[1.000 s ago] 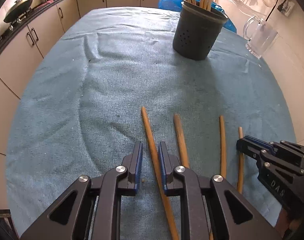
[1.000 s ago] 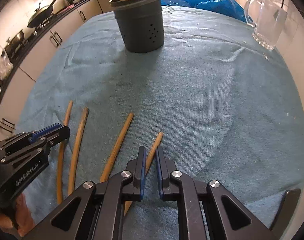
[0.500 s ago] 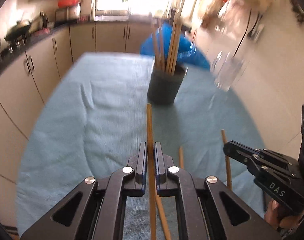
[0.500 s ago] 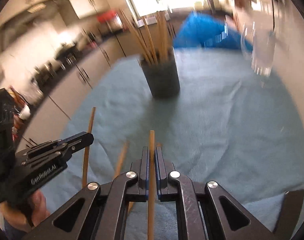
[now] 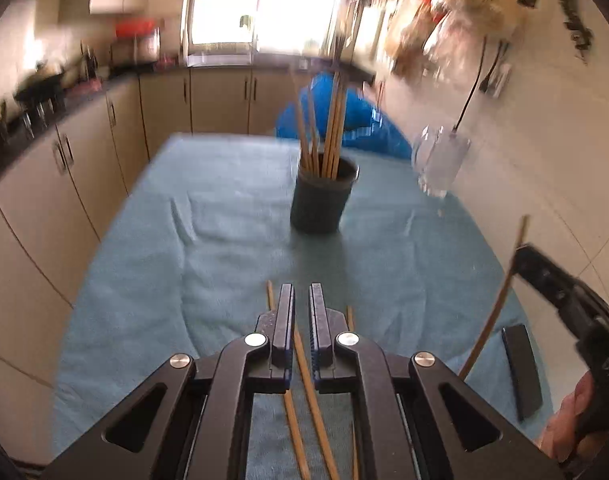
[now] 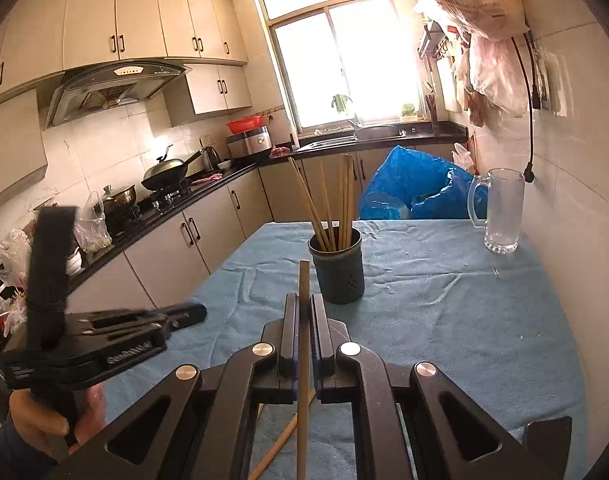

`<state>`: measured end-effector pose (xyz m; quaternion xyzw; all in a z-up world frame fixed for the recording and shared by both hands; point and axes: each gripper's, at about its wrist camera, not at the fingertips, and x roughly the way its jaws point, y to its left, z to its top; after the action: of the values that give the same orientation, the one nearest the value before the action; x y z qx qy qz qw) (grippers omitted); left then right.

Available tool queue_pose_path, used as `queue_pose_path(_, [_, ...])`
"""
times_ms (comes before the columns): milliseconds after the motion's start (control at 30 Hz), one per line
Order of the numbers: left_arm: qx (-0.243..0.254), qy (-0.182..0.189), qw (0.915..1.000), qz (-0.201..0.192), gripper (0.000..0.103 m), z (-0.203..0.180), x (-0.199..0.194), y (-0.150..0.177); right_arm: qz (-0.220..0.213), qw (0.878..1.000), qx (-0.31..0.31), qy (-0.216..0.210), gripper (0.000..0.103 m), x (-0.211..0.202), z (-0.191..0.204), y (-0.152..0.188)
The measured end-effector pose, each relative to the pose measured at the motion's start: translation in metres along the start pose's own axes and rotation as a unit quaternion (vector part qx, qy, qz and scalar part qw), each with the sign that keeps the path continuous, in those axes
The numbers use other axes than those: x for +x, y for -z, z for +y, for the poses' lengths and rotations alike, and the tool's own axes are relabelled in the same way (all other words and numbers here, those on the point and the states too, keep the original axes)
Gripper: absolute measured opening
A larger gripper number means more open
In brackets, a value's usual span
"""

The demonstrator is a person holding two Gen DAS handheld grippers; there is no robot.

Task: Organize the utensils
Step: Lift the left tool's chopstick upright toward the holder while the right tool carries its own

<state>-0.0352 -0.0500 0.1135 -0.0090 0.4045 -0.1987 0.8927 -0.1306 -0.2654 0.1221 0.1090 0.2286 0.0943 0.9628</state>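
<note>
Since a second ago both my tools have risen from the table (image 6: 464, 320), and the view ahead has tipped up from cloth to kitchen. My right tool (image 6: 303, 308) is clamped on one chopstick (image 6: 303, 280), which stands nearly upright between the jaws, its tip just short of the dark holder (image 6: 336, 276) straight ahead. My left tool (image 5: 300, 300) carried a stick half a second ago. Its jaws have just eased apart to a narrow slit, and nothing projects from them now, so I judge it empty. The loose chopsticks (image 5: 292, 420) lie on the cloth below and behind its fingertips. Such a stick is probably light, stiff and smooth, apt to pivot or slip in a two-pad grip. A hold near mid-length or slightly toward the thicker end should steady it. The holder already bristles with sticks, so the free tip must find a gap among them. The left view is motion-blurred, and I cannot tell whether the stick glimpsed through the slit touches the pads or only lies beneath. My right tool's own body hides the lower end of its stick. A dark flat piece (image 5: 520, 372) on the cloth, to the right of the left tool, is unidentifiable.
</note>
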Motion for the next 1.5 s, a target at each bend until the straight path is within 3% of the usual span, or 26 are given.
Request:
queue_pose_path(67, [-0.015, 0.008, 0.9990, 0.041, 0.022, 0.011, 0.021, -0.001, 0.004, 1.000, 0.005, 0.000, 0.005, 0.001, -0.004, 0.000])
queue_pose_path(300, [-0.069, -0.009, 0.9865, 0.148, 0.022, 0.037, 0.106, -0.001, 0.009, 1.000, 0.022, -0.007, 0.005, -0.002, -0.012, 0.000])
queue_pose_path(400, [-0.070, -0.033, 0.9826, 0.169, 0.022, 0.038, 0.133, 0.000, 0.013, 1.000, 0.023, -0.009, 0.005, 0.000, -0.014, 0.001])
queue_pose_path(433, [-0.070, -0.045, 0.9838, 0.159, 0.022, 0.038, 0.135, -0.002, 0.014, 1.000, 0.023, -0.010, 0.005, 0.000, -0.014, 0.001])
queue_pose_path(533, [-0.036, -0.062, 0.9841, 0.163, 0.023, 0.025, 0.142, -0.006, 0.016, 1.000, 0.022, -0.012, 0.005, 0.001, -0.013, 0.001])
queue_pose_path(600, [-0.012, -0.086, 0.9837, 0.158, 0.017, 0.017, 0.146, -0.006, 0.019, 1.000, 0.021, -0.013, 0.005, 0.003, -0.013, 0.001])
queue_pose_path(633, [-0.008, -0.092, 0.9834, 0.156, 0.005, 0.015, 0.146, -0.005, 0.020, 0.999, 0.022, -0.014, 0.005, 0.004, -0.013, 0.001])
queue_pose_path(767, [-0.012, -0.074, 0.9884, 0.132, 0.005, 0.017, 0.132, 0.004, 0.018, 0.999, 0.022, -0.014, 0.005, 0.006, -0.012, 0.000])
queue_pose_path(933, [-0.013, -0.044, 0.9980, 0.044, 0.005, 0.015, 0.064, 0.002, 0.013, 1.000, 0.018, -0.015, 0.005, 0.003, -0.011, -0.001])
queue_pose_path(1133, [0.001, -0.028, 0.9982, -0.053, 0.005, 0.010, -0.022, -0.013, -0.020, 1.000, 0.003, -0.023, 0.005, -0.019, 0.002, -0.008])
queue_pose_path(1267, [0.001, -0.017, 0.9970, -0.076, 0.005, 0.007, -0.046, -0.016, -0.035, 0.999, -0.006, -0.025, 0.005, -0.030, 0.009, -0.010])
queue_pose_path(1500, [-0.004, -0.016, 0.9966, -0.080, 0.005, 0.009, -0.050, -0.016, -0.040, 0.999, -0.010, -0.023, 0.005, -0.034, 0.011, -0.009])
